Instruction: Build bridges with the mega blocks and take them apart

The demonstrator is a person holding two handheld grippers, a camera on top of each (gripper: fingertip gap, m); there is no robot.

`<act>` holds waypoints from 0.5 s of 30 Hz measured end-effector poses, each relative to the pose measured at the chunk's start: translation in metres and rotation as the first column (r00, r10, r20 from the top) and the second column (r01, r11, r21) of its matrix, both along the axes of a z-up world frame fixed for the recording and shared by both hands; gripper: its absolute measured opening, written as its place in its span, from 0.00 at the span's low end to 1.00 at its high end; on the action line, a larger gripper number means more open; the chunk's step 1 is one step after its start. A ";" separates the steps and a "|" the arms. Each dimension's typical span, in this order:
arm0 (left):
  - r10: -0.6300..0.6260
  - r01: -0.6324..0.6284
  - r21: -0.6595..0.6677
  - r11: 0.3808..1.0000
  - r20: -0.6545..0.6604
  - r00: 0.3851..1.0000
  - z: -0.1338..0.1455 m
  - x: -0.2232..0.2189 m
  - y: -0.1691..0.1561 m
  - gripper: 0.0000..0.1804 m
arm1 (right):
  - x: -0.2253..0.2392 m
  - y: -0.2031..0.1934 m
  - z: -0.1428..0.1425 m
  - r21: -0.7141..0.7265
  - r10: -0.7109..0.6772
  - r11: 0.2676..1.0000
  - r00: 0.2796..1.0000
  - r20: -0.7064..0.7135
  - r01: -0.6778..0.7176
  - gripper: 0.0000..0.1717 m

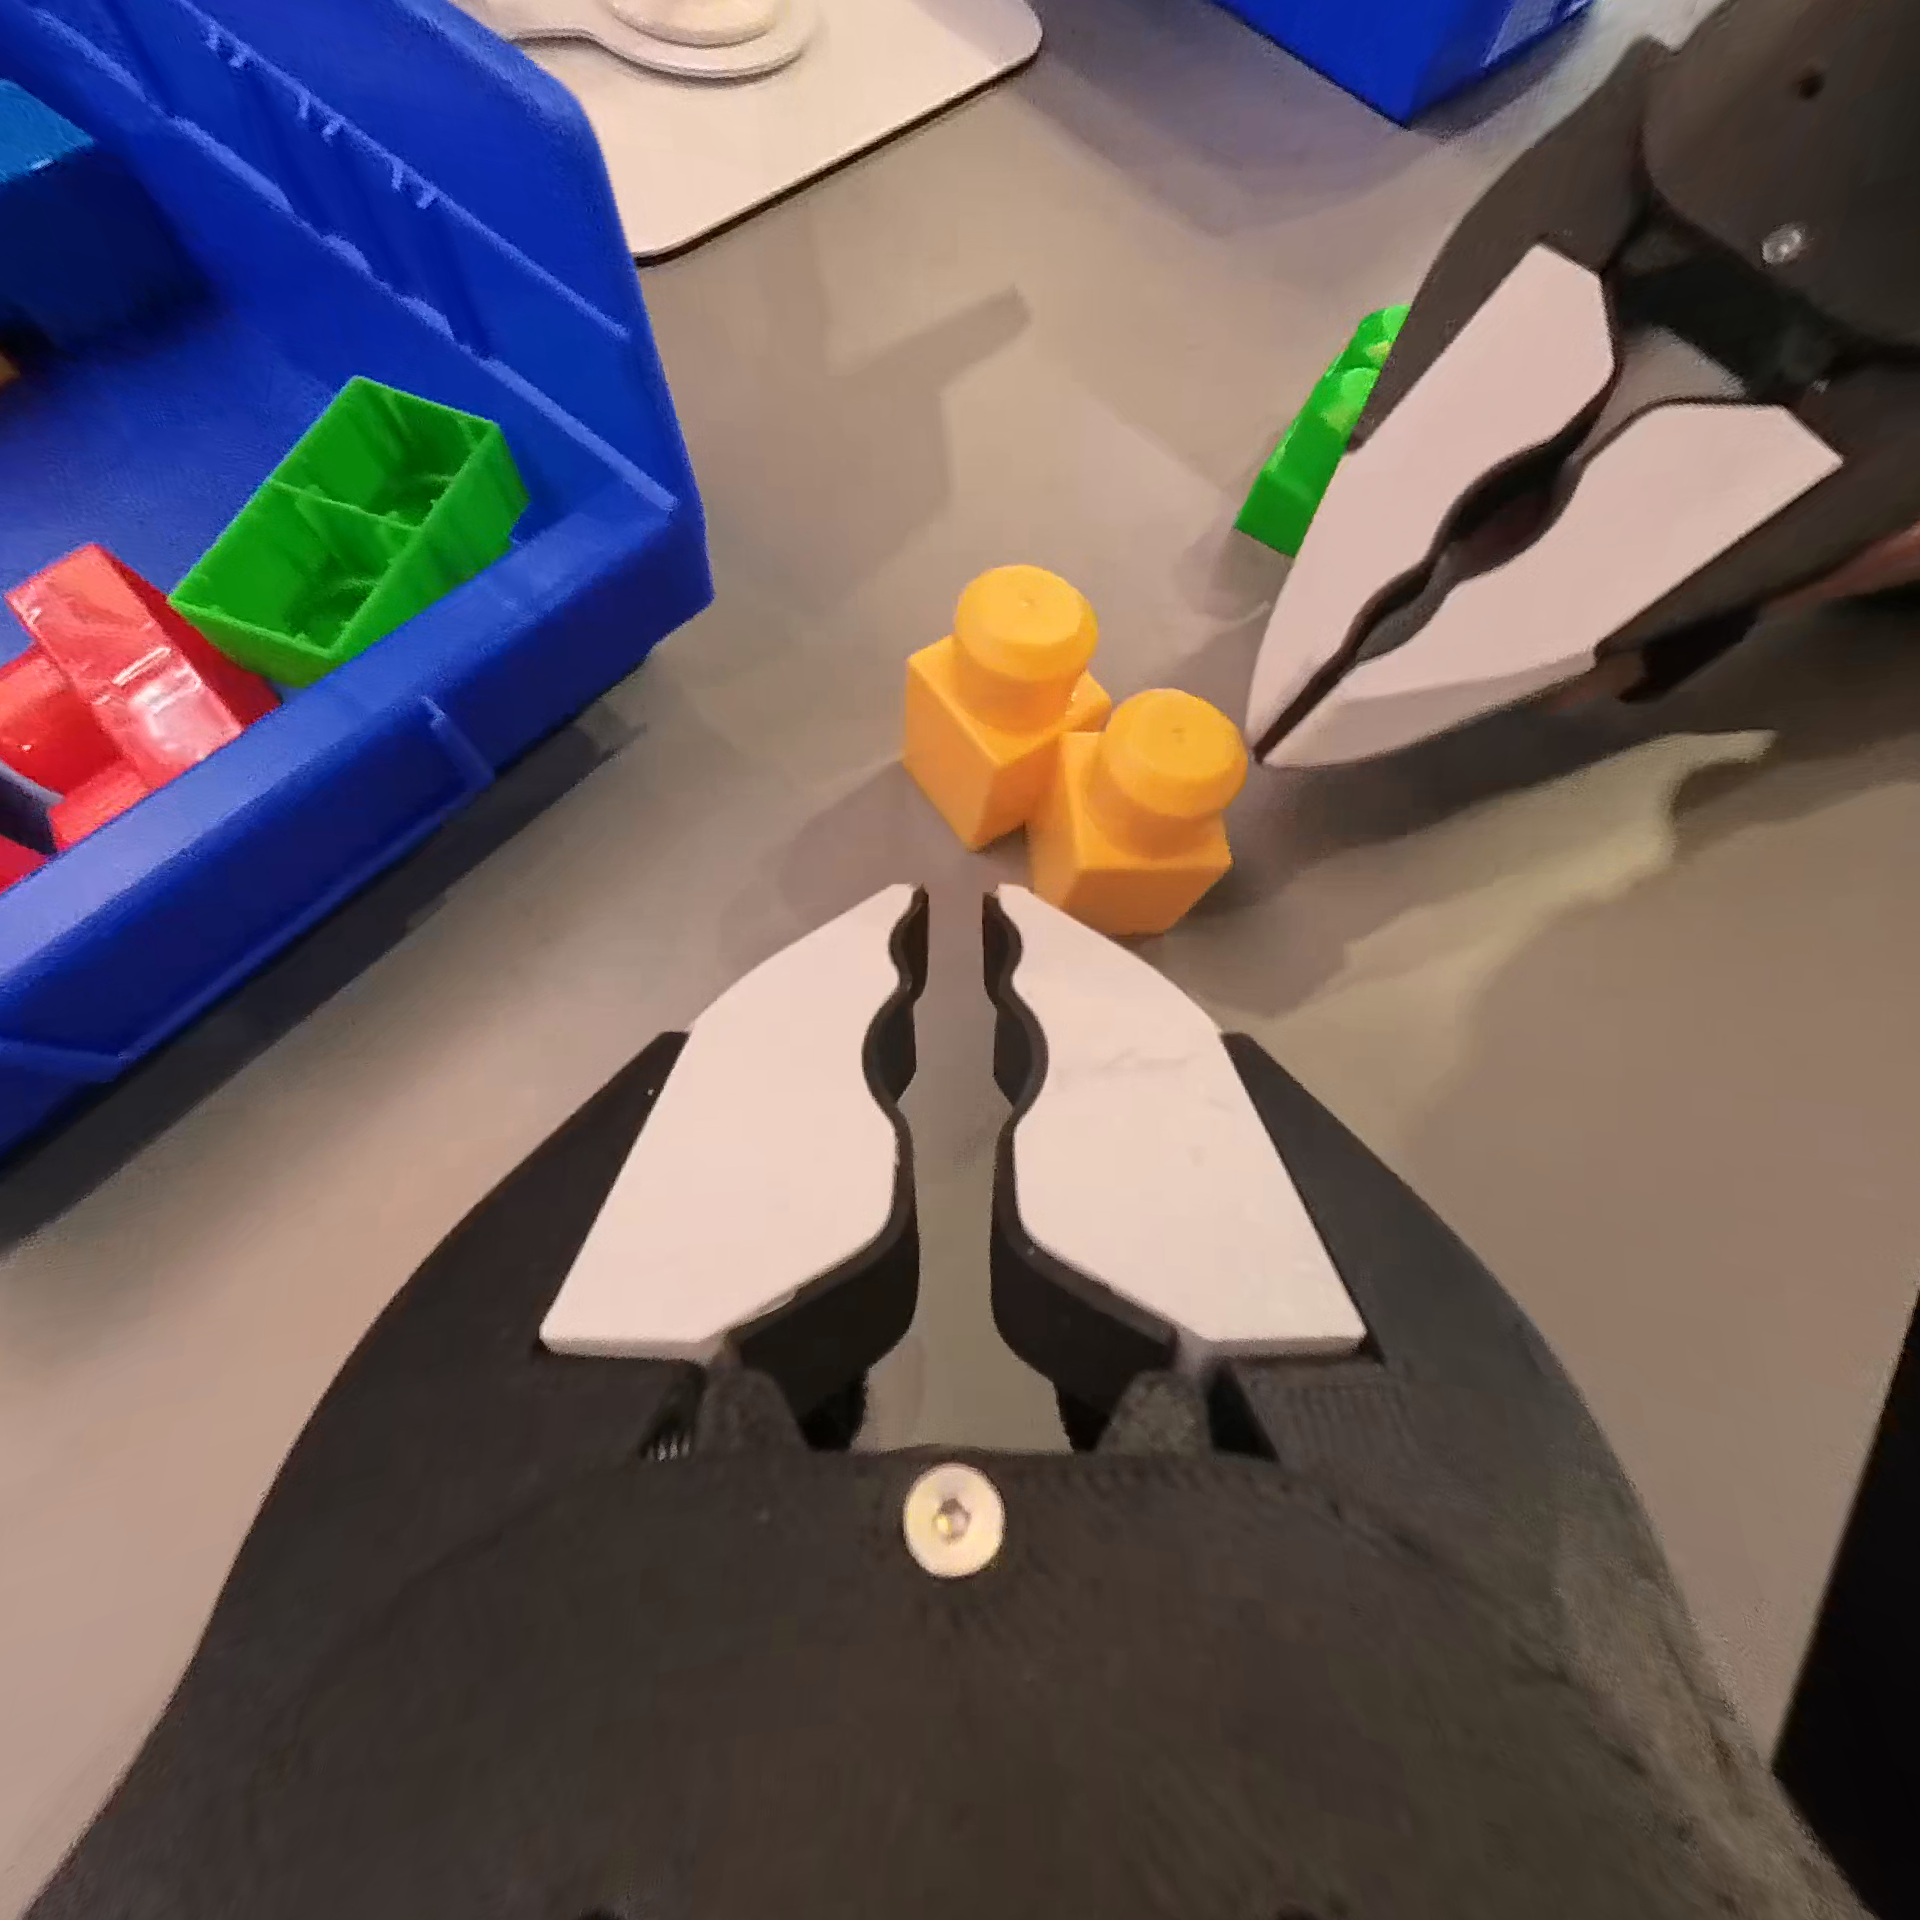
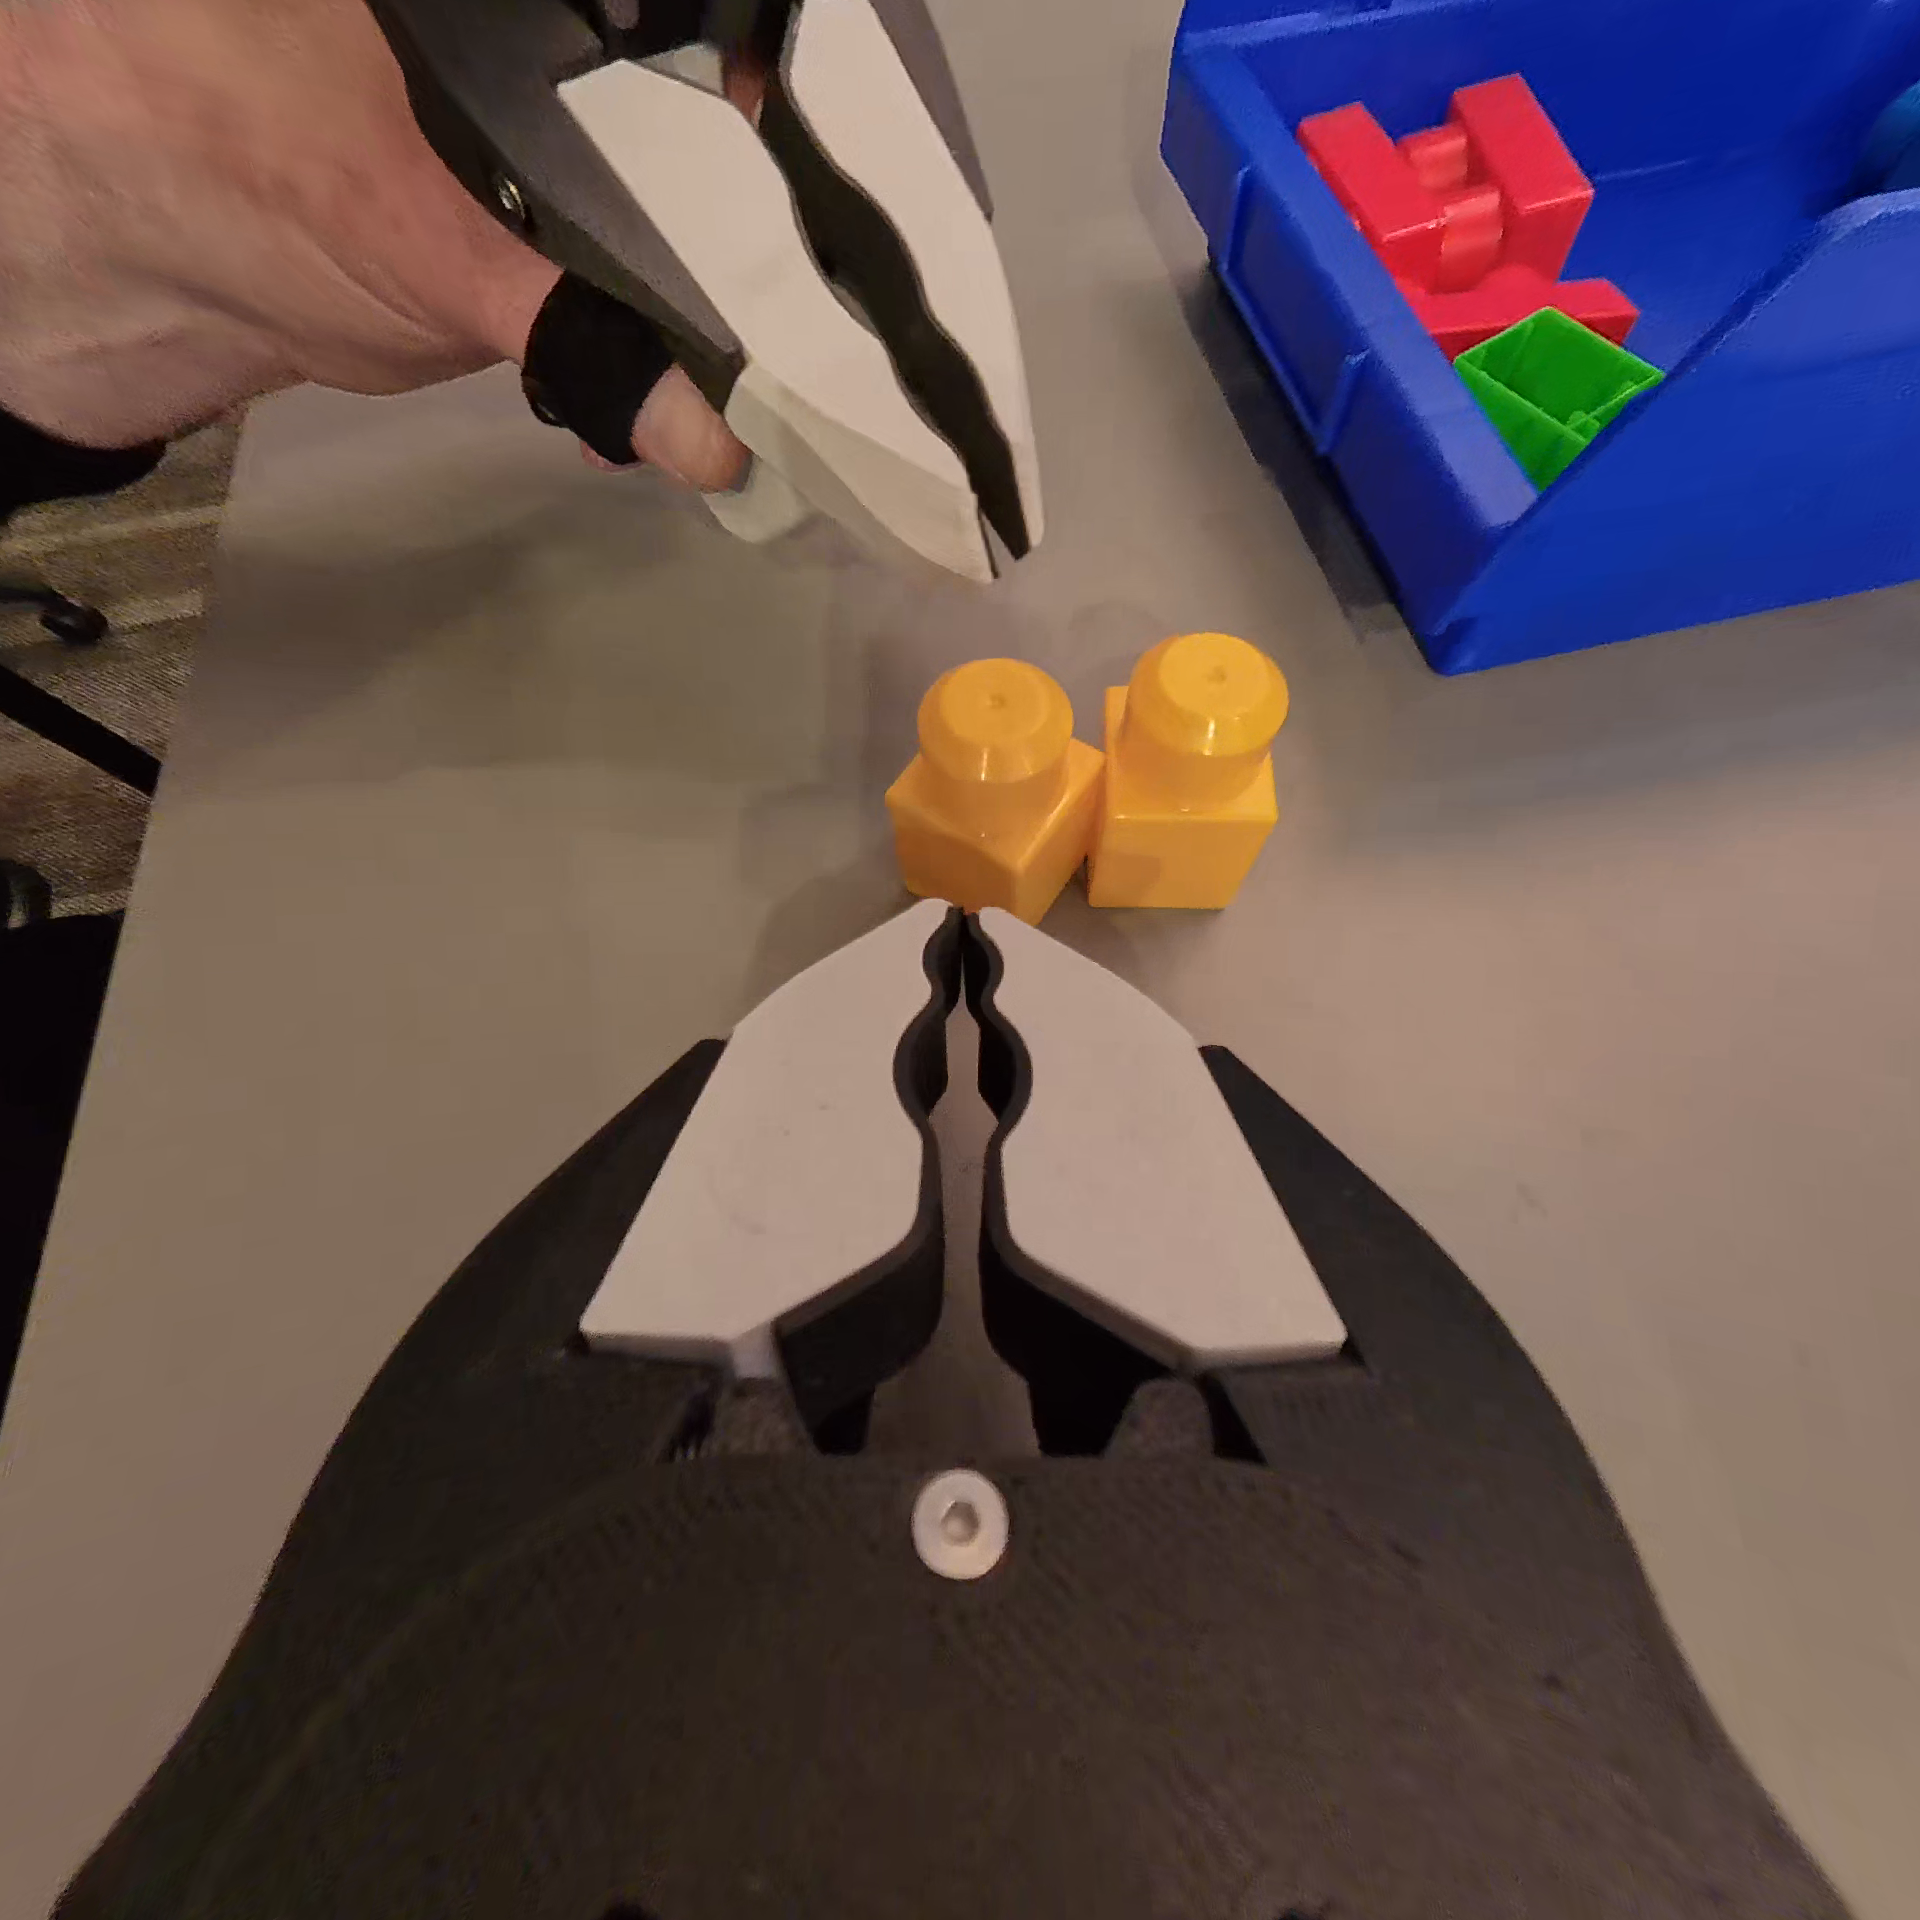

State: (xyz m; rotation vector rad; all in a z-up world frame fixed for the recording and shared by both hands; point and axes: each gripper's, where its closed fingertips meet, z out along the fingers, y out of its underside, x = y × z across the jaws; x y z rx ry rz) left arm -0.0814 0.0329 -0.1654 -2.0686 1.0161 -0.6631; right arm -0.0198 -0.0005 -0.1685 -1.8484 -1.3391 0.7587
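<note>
Two yellow one-stud blocks stand upright and touching on the grey table, one [image 1: 997, 707] [image 2: 1190, 790] and the other [image 1: 1143, 821] [image 2: 992, 800]. My left gripper [image 1: 956, 891] is just short of them, its jaws a narrow way apart with nothing between them; it also shows in the right wrist view [image 2: 1003, 561]. My right gripper [image 2: 961, 912] is shut with nothing between its pads, its tips at the lower corner of the nearer yellow block; it also shows in the left wrist view [image 1: 1262, 753]. A green block [image 1: 1309, 457] lies on the table behind the right gripper.
A blue bin [image 1: 582, 623] [image 2: 1662, 561] beside the blocks holds a green block [image 1: 353, 530] [image 2: 1548, 395] and red blocks [image 1: 94, 686] [image 2: 1455, 197]. A white mat [image 1: 831, 135] and a second blue bin [image 1: 1403, 52] lie farther back. A hand [image 2: 208, 208] holds the left gripper. The table edge [image 2: 156, 831] runs at the left. The gap from one gripper's tips to the other's is roughly 8 cm.
</note>
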 end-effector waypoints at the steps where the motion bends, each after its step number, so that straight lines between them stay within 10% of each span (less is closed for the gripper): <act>1: -0.009 0.009 -0.001 1.000 -0.001 1.000 -0.001 0.003 0.002 0.05 | -0.002 -0.001 -0.002 0.000 0.007 1.000 1.000 0.005 -0.007 0.00; 15: -0.054 0.053 -0.046 0.998 -0.023 0.998 -0.017 0.019 -0.005 0.08 | -0.009 0.017 -0.010 -0.018 -0.030 0.999 0.999 0.025 0.031 0.00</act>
